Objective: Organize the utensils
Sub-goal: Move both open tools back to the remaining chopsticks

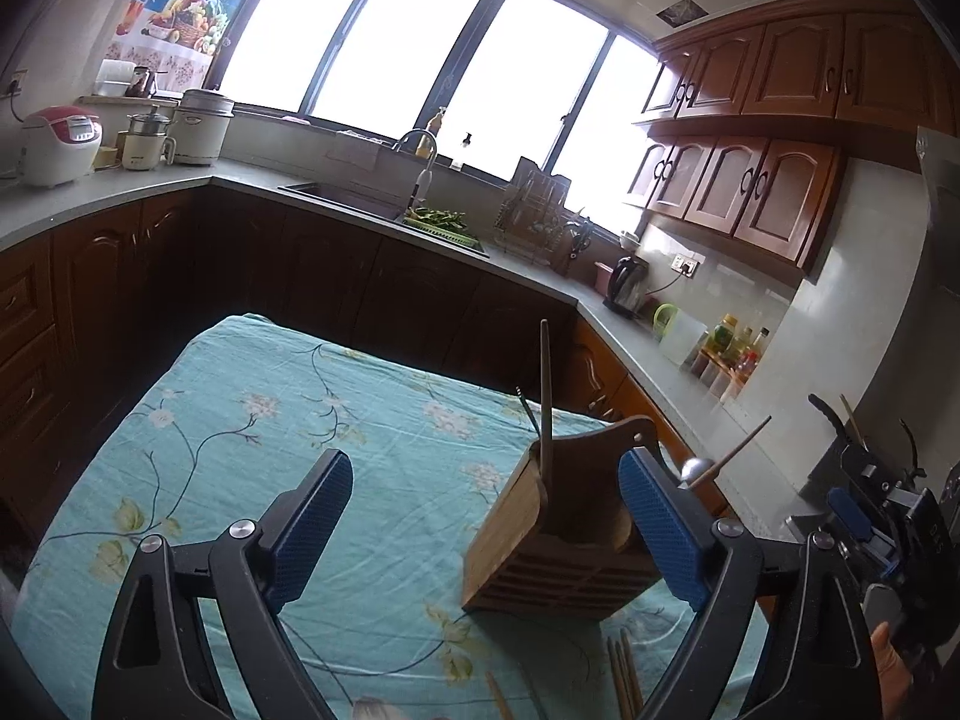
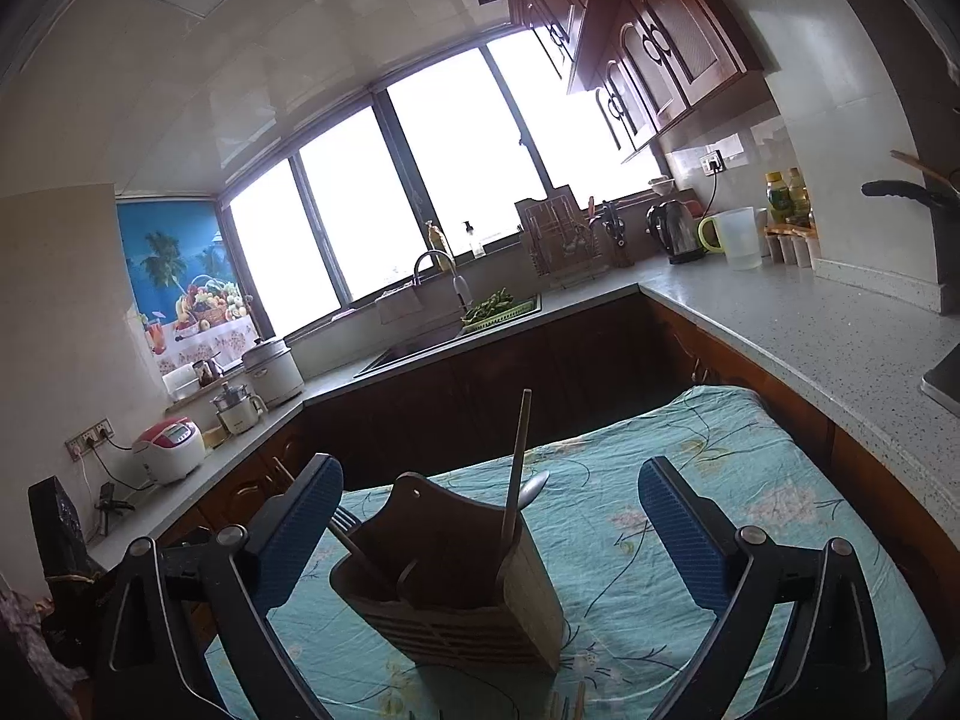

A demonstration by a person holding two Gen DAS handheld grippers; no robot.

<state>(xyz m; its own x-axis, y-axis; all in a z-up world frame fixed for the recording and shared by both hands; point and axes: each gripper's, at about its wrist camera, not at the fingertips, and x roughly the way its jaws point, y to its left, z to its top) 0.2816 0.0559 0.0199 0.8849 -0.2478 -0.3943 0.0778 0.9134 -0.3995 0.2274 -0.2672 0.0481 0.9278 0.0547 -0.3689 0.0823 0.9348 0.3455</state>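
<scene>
left gripper [image 1: 486,516] with blue pads spread wide, nothing clamped, hovering over the floral teal tablecloth [image 1: 252,420]. right gripper [image 2: 489,525] likewise gaping, pads well apart and gripping nothing. wooden utensil holder [image 1: 558,546] upright on the cloth, between the left gripper's fingers in the left wrist view but nearer the right-hand pad, with no clear contact there. same holder in the right wrist view [image 2: 456,594], standing between the pads, closer to the left-hand one, whose tip overlaps the fork [image 2: 345,519] leaning out of the holder's left side; touching or merely in front, cannot tell. inside the holder: a long wooden handle [image 2: 519,462] standing nearly upright, a metal spoon [image 2: 534,489] with its bowl peeking above the rim just beside that handle, and the fork tilted leftward. a few wooden chopsticks [image 1: 624,672] lying flat on the cloth just in front of the holder, near the bottom edge of the left wrist view. behind the table, a grey countertop [image 2: 780,324] wrapping around the room, with a sink [image 1: 336,195] under the bright window [image 1: 420,48], a rice cooker [image 1: 60,144] at the left and a kettle [image 2: 675,231] at the right.
</scene>
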